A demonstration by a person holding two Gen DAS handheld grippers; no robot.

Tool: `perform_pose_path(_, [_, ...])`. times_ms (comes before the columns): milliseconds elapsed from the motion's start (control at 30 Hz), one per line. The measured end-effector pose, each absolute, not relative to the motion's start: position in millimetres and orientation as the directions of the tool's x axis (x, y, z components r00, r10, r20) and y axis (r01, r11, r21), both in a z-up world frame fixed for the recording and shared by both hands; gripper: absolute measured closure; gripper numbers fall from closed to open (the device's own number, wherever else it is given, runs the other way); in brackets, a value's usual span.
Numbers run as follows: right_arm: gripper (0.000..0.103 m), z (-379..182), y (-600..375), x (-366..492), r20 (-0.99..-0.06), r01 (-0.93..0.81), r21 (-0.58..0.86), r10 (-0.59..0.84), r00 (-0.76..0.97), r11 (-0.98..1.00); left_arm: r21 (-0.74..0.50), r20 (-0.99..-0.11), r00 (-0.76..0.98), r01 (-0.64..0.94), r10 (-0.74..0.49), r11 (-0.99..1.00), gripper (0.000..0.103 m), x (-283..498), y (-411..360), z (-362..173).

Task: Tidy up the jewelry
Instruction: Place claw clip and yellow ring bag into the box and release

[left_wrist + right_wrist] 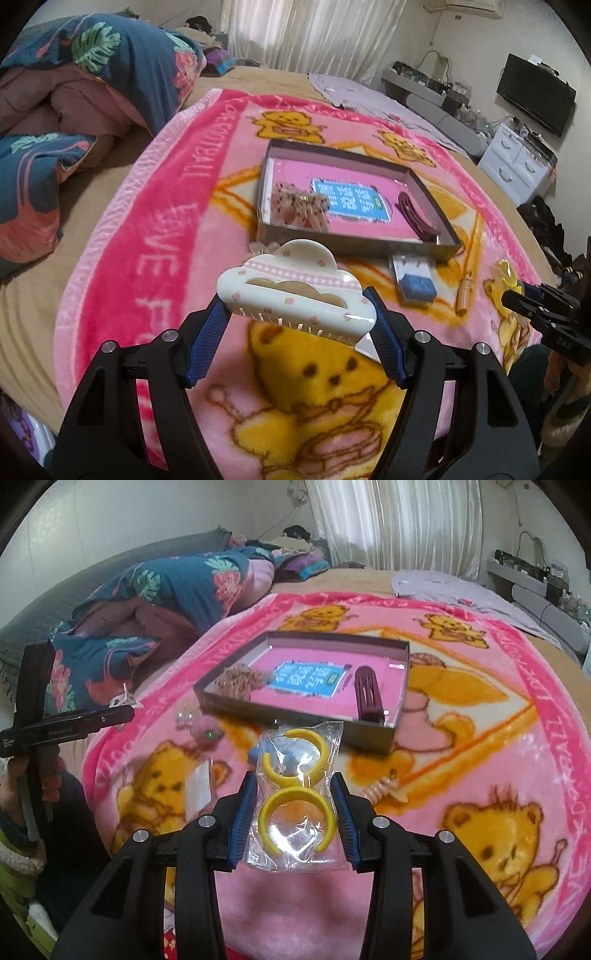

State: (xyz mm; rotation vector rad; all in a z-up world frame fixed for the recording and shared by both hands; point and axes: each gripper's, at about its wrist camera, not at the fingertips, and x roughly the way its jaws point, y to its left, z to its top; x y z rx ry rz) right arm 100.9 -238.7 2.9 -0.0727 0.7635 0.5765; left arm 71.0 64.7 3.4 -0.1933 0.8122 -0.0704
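Left gripper [297,310] clamps cloud-shaped hair claw [295,291]; right gripper [295,805] pinches bagged yellow hoops [295,794] (both just short of the tray's near rim [295,723]).

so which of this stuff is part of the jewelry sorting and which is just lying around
Part of the job:
- white cloud hair clip, in the left claw
- bagged yellow hoop earrings, in the right claw
- open box
- maroon hair clip in it

Lying about:
- floral quilt
- bear blanket
- wall TV
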Motion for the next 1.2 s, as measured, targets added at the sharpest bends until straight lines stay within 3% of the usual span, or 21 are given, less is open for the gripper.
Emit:
perform_pose_path(667, [0.064,40.9,-237.3,155.2,-0.589,-0.484,0.166,0.480,0.650,0.859,-0.172,-0.689,0.707,0.053,-0.159,0.984,0.039,142.5,30.4,29.8])
perform_pose_path(1200, [0.064,43.1,-243.7,209.6,-0.580,-0.401,0.164,0.417,0.700,0.901,-0.112,-0.720,0.675,0.113,-0.159,0.987,0.039,200.0,-8.2,15.6])
